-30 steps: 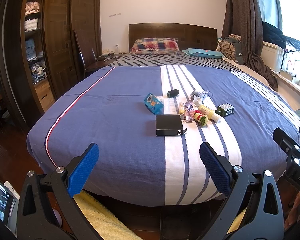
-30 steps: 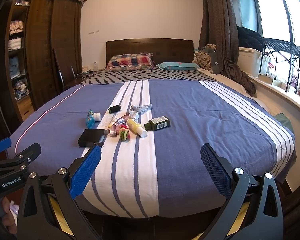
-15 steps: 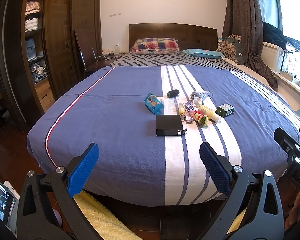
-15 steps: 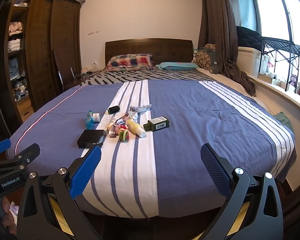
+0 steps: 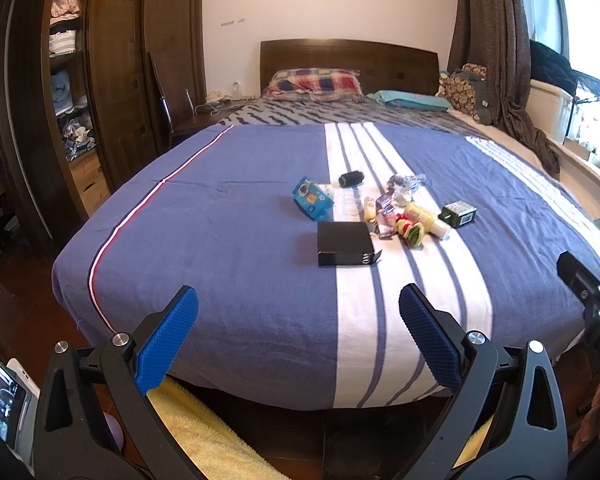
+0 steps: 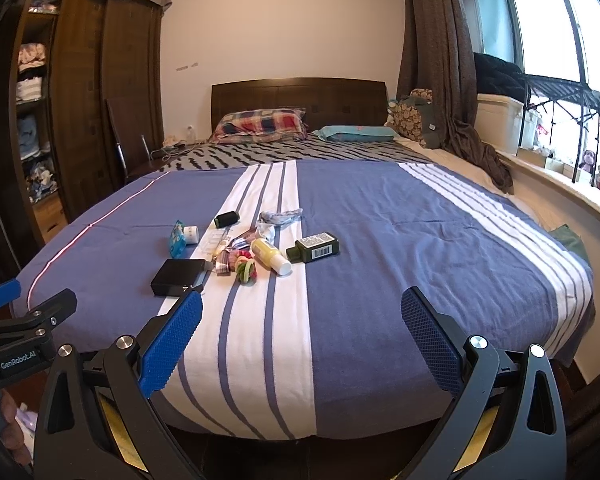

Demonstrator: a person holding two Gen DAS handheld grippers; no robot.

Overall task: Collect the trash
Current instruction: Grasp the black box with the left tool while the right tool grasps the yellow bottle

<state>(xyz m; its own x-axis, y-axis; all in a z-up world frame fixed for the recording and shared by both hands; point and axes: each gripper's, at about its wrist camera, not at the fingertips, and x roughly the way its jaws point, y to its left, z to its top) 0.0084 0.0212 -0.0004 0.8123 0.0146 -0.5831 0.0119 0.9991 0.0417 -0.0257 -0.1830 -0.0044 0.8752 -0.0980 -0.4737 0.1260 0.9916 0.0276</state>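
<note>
A cluster of small items lies mid-bed on the blue and white striped cover: a flat black box [image 5: 346,243] [image 6: 177,277], a blue packet [image 5: 312,197] [image 6: 177,237], a black spool [image 5: 351,179] [image 6: 226,219], a yellow bottle [image 5: 426,219] [image 6: 271,256], a dark green bottle [image 5: 458,213] [image 6: 314,247], crumpled wrappers [image 5: 385,216] [image 6: 228,258] and a crumpled grey wrapper [image 6: 280,218]. My left gripper [image 5: 298,340] is open at the foot of the bed, well short of the box. My right gripper [image 6: 301,344] is open too, near the bed's foot edge.
A dark wooden wardrobe [image 5: 112,80] with open shelves stands left of the bed [image 5: 220,240]. Pillows [image 5: 314,82] rest by the headboard. Curtains [image 6: 440,60], a windowsill and storage boxes run along the right side. A yellow towel [image 5: 204,440] lies below my left gripper.
The right wrist view has tilted slightly, so the air conditioner sits a little lower in frame. The items and both grippers' openings look the same.
</note>
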